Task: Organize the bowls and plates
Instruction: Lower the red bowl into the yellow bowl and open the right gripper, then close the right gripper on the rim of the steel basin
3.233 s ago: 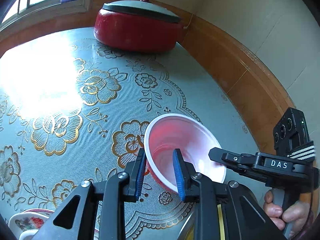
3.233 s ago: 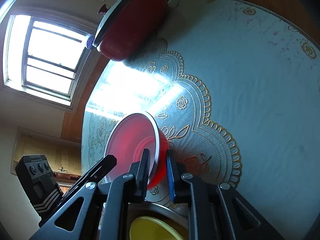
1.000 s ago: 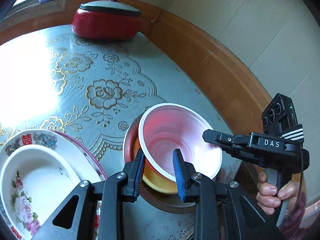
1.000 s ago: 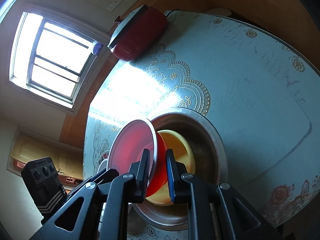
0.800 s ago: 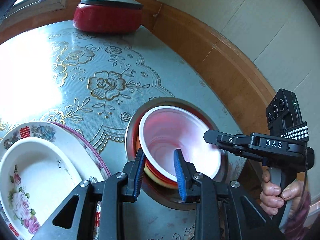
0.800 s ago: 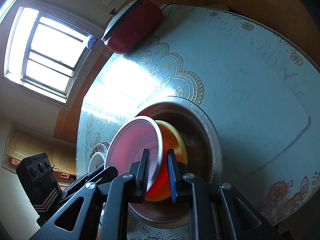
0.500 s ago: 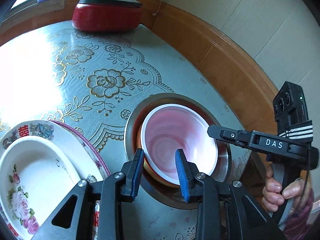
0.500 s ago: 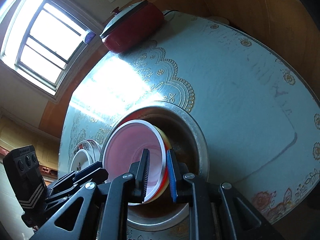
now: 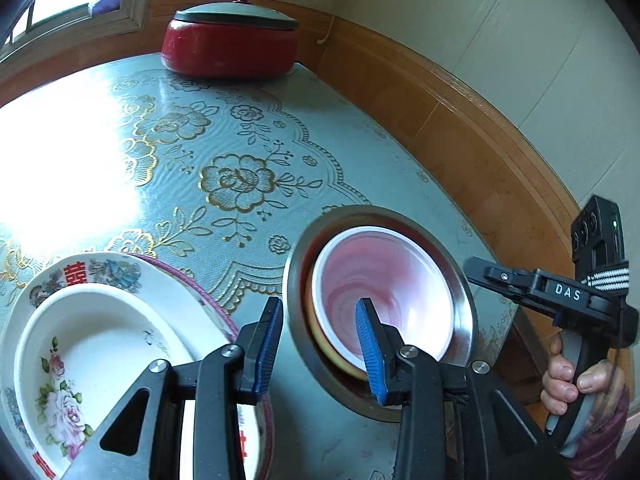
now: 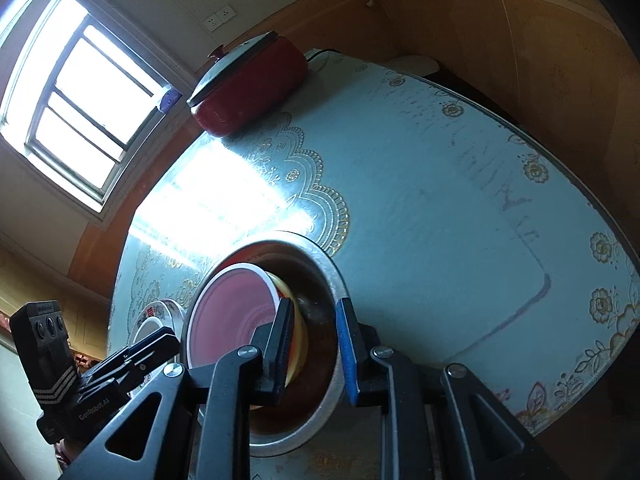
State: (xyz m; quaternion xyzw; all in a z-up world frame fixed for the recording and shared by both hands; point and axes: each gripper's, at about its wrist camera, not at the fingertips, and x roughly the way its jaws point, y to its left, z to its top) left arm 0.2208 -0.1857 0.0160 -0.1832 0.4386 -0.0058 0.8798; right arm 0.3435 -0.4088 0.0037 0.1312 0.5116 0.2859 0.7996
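A red bowl with a white rim (image 9: 384,292) (image 10: 232,320) sits nested in a yellow bowl (image 9: 340,364) (image 10: 296,336) inside a steel bowl (image 9: 290,292) (image 10: 336,280) on the table. My left gripper (image 9: 318,342) (image 10: 160,344) straddles the near rims, one pad outside the steel bowl and one inside the red bowl. Its jaws are opening and its pads press on nothing. My right gripper (image 10: 314,344) (image 9: 472,270) is at the opposite side. Its jaws are opening too, with the yellow bowl's edge and the steel wall between them, untouched.
A stack of floral plates with a white bowl (image 9: 100,340) lies at the left of the steel bowl. A red lidded pot (image 9: 232,44) (image 10: 248,84) stands at the table's far edge. A wooden wall panel (image 9: 460,132) borders the right side. A person's hand (image 9: 568,376) grips the right handle.
Both grippers carried the red bowl by its rim down into the yellow bowl in the steel bowl. Both pairs of jaws have since widened and come off the rim.
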